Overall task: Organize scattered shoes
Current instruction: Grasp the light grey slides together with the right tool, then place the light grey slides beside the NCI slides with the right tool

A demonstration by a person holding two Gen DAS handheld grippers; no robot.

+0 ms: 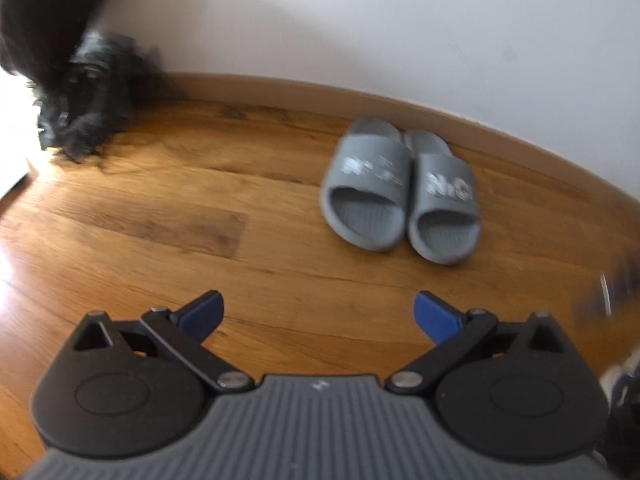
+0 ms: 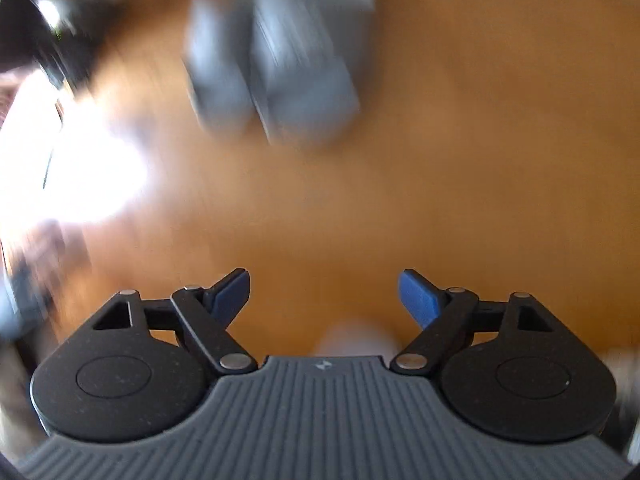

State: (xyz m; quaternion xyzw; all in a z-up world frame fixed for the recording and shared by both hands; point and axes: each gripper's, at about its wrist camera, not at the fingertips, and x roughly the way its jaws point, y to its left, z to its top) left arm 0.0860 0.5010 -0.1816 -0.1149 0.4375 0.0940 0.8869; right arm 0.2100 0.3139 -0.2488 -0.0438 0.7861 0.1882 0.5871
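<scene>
Spanning both views, wood floor (image 1: pixel 160 208). Grey slides (image 1: pixel 400 196): paired, side by side against the baseboard (image 1: pixel 280 84), likely already tidied; well ahead of the left tongs (image 1: pixel 319 316), blurred ahead of the right tongs (image 2: pixel 324 296). Both tongs agape, empty.

A wooden floor (image 1: pixel 160 216) carries paired grey slides (image 1: pixel 400 192) by the wall and a blurred black heap (image 1: pixel 88 112).

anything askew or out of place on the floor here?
The grey rubber slides look tidy: side by side, toes at the baseboard. The odd thing is a crumpled black heap in the far left corner, too blurred to identify.
</scene>
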